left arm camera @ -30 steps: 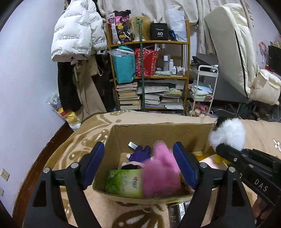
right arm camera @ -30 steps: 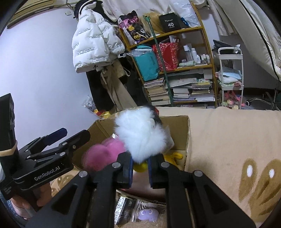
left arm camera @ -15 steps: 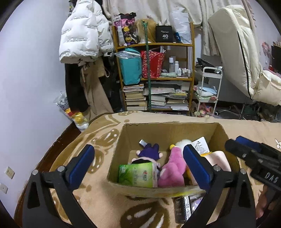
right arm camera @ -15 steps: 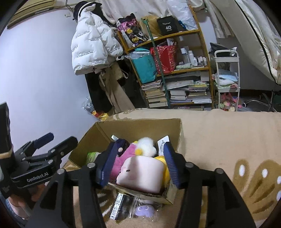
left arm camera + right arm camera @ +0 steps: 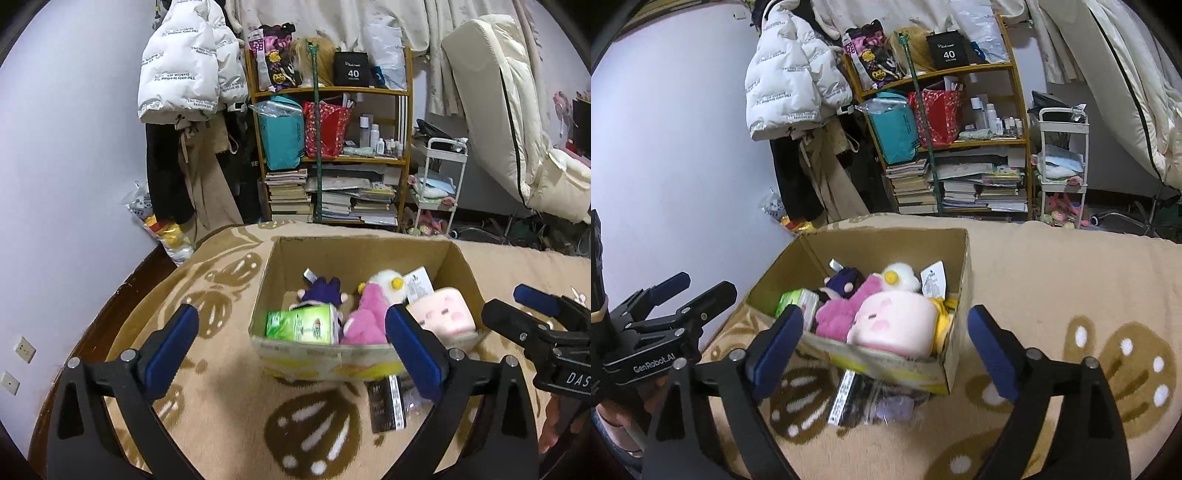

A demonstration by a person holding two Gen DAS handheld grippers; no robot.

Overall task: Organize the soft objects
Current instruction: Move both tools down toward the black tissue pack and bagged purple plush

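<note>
Both tools have just let go. The right tool [image 5: 882, 347] has just been opening and now stands spread with nothing pinched; the fluffy white toy [image 5: 901, 277] it carried a second ago lies in the box [image 5: 458, 258], at about 12 o'clock from the pale pink cushion [image 5: 894, 325]. The left tool [image 5: 291, 343] has also just widened to full spread and is empty; the pink plush [image 5: 365, 317] that blurred between its pads earlier now rests inside, just at 3 o'clock of the green pack [image 5: 301, 326]. A purple doll [image 5: 323, 291] sits behind them.

Judging from this, two soft things are now stowed and both tools are free for the next one. A wrapped packet [image 5: 871, 398] lies on the rug [image 5: 221, 424] touching the box's near wall; it may hold a small lilac toy, though the wrapper blurs it.

Readable writing: "GenRobot.AI" on the left tool's body in the right view, "DAS" on the right tool's, "40" on a black shelf box [image 5: 352, 70], and partly legible print along the white jacket [image 5: 184, 66].
</note>
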